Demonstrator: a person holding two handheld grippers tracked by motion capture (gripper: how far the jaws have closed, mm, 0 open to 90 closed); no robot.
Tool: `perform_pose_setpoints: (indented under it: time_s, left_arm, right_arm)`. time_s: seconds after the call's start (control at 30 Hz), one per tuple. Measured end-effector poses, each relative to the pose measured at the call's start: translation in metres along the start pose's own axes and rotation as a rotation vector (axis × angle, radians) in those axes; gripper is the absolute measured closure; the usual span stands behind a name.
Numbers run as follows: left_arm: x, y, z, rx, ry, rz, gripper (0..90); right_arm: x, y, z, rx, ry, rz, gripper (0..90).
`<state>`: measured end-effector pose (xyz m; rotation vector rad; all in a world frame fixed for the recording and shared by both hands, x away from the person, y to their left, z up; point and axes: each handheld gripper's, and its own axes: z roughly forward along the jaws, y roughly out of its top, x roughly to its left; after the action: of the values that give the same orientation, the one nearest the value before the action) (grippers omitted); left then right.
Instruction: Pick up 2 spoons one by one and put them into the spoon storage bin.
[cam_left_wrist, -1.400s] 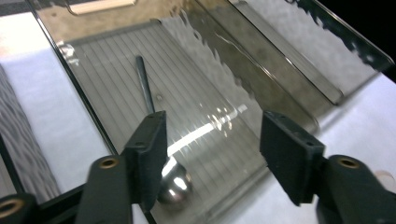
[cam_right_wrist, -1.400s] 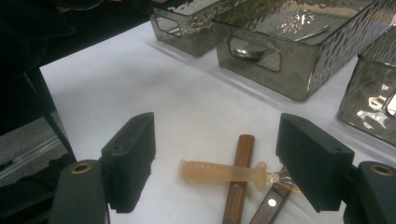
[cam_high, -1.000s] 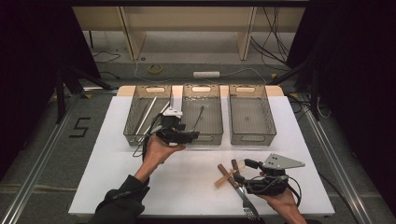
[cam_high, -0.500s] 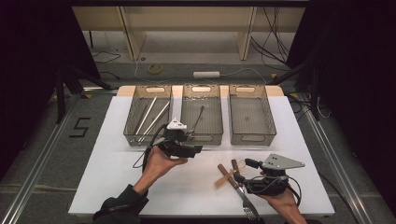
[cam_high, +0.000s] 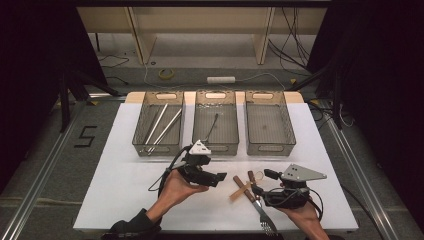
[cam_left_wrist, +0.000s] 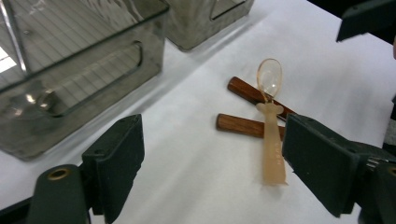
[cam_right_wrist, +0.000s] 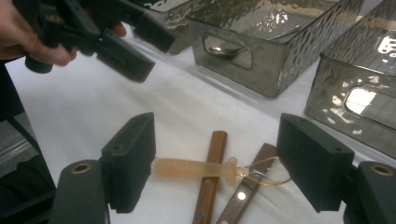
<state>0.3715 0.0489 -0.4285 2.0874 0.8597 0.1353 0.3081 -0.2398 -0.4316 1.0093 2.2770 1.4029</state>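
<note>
On the white bench (cam_high: 125, 200), before the three clear bins, the left gripper (cam_high: 220, 178) has come away from the middle bin (cam_high: 216, 145) toward the cutlery, its jaws just opened wide and empty, so pickup looks imminent. The translucent plastic spoon (cam_left_wrist: 270, 122) lies across two wooden-handled utensils (cam_right_wrist: 208, 182), its long axis diagonal, bowl toward the bins; the right gripper (cam_high: 260, 190) stands spread beside it, empty.

A white table (cam_high: 125, 185) bears three clear bins (cam_high: 216, 129), two wooden-handled utensils (cam_high: 250, 186) and a translucent spoon (cam_left_wrist: 271, 140).
</note>
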Motion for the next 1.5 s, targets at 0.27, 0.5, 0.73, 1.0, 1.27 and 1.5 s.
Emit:
perform_pose_setpoints:
  time_s: [0.27,0.5,0.73,1.0,1.27,1.5]
  left_arm:
    - [-0.016,-0.010,0.014,0.049,-0.025,0.038,20.4]
    - [-0.023,-0.014,0.024,0.077,-0.039,0.054,20.4]
    - [-0.032,-0.016,0.033,0.104,-0.054,0.084,22.5]
    - [-0.039,-0.018,0.043,0.133,-0.055,0.101,25.4]
    - [-0.044,-0.019,0.052,0.156,-0.058,0.116,32.8]
    - [-0.047,-0.020,0.056,0.156,-0.060,0.133,42.4]
  right_arm:
    - [-0.001,0.000,0.000,-0.002,-0.011,0.008,29.4]
    - [-0.001,0.000,0.000,-0.001,-0.012,0.006,29.5]
    - [-0.001,0.000,0.000,0.004,-0.007,-0.002,29.5]
    - [0.000,0.000,0.001,0.007,-0.008,-0.008,29.6]
    - [0.000,0.000,0.001,0.008,-0.008,-0.005,29.6]
    - [0.000,0.000,0.001,0.011,-0.006,-0.005,29.6]
